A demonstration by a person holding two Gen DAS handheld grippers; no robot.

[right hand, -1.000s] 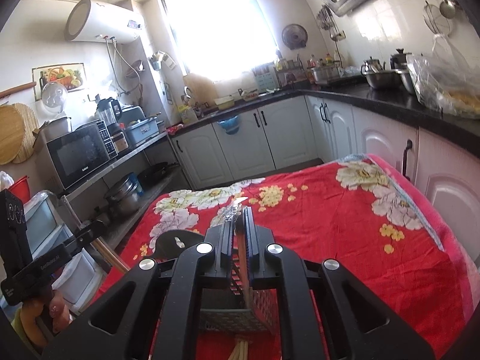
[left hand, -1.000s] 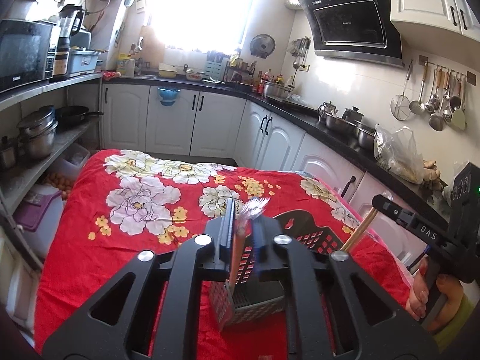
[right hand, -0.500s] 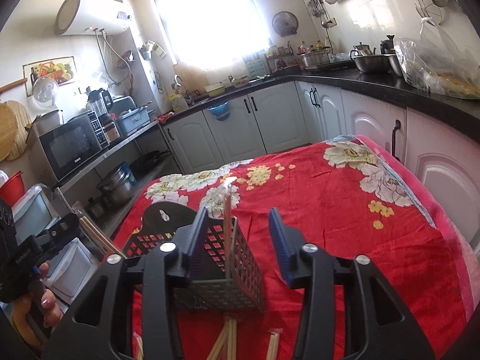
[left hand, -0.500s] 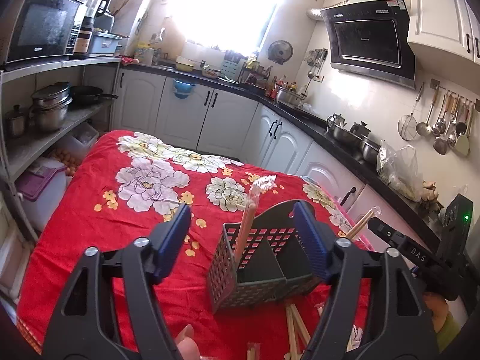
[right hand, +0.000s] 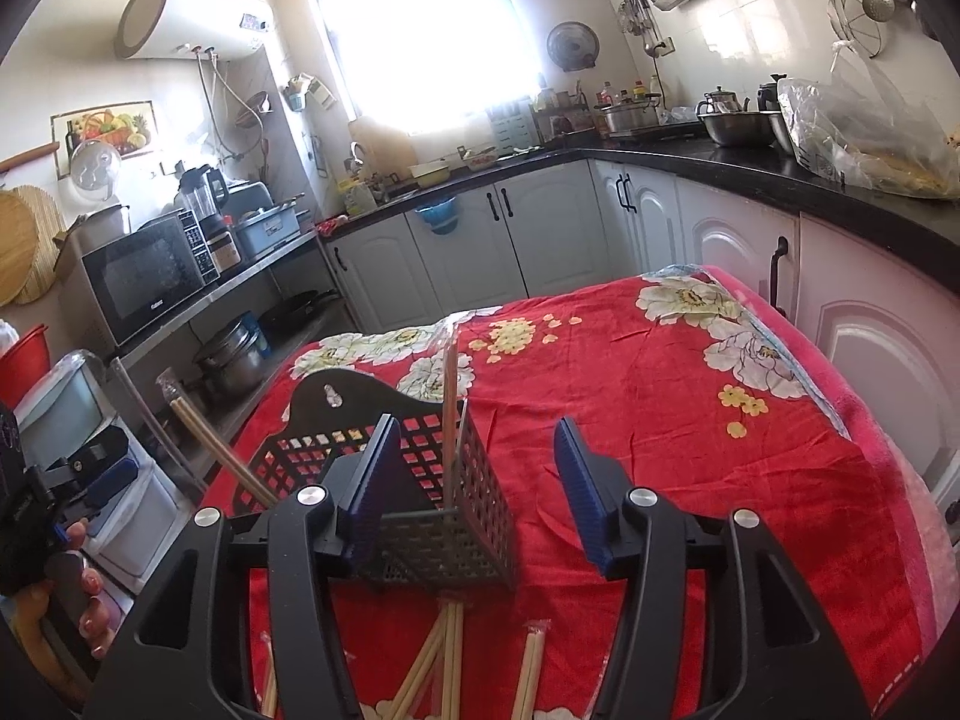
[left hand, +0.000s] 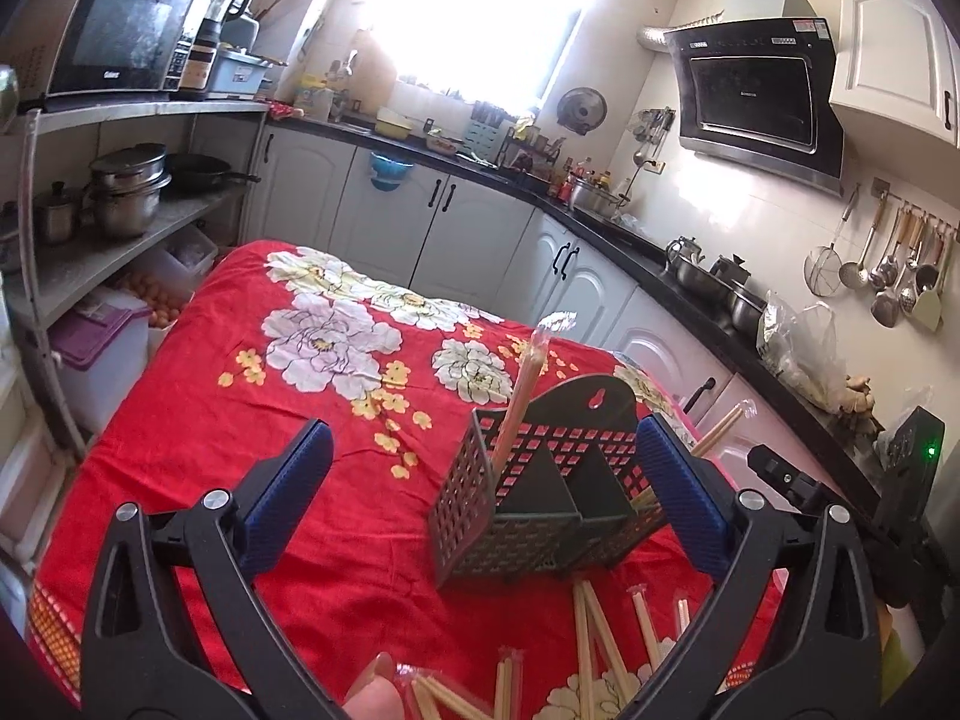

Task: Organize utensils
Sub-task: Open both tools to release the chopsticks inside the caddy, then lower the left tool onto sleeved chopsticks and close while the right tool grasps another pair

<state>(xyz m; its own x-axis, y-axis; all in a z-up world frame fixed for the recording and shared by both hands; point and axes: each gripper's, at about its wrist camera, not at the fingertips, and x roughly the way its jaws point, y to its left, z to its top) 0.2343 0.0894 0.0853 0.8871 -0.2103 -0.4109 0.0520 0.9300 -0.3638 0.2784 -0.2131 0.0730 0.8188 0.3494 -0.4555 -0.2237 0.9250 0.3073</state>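
Observation:
A dark perforated utensil basket [left hand: 540, 516] [right hand: 420, 480] stands on the red floral cloth [left hand: 240, 420]. One wrapped pair of chopsticks [left hand: 522, 396] [right hand: 450, 408] stands upright in one of its compartments. A second pair [left hand: 720, 429] [right hand: 222, 456] leans out of its other side. Several loose wrapped chopsticks [left hand: 594, 648] [right hand: 444, 660] lie on the cloth in front of the basket. My left gripper [left hand: 483, 438] is wide and still opening; the basket shows between its fingers, untouched. My right gripper [right hand: 477, 426] is also opening, and its pads press on nothing.
White cabinets under a black counter [right hand: 750, 180] run along the right and far sides of the table. A shelf with pots [left hand: 126, 186] and plastic bins [left hand: 102, 354] stands on the left. A person's hand [right hand: 90, 600] holds the left gripper.
Both grippers were shut on wrapped chopstick pairs above the basket. They have opened and drawn back, and the two pairs now stand in the basket on their own.

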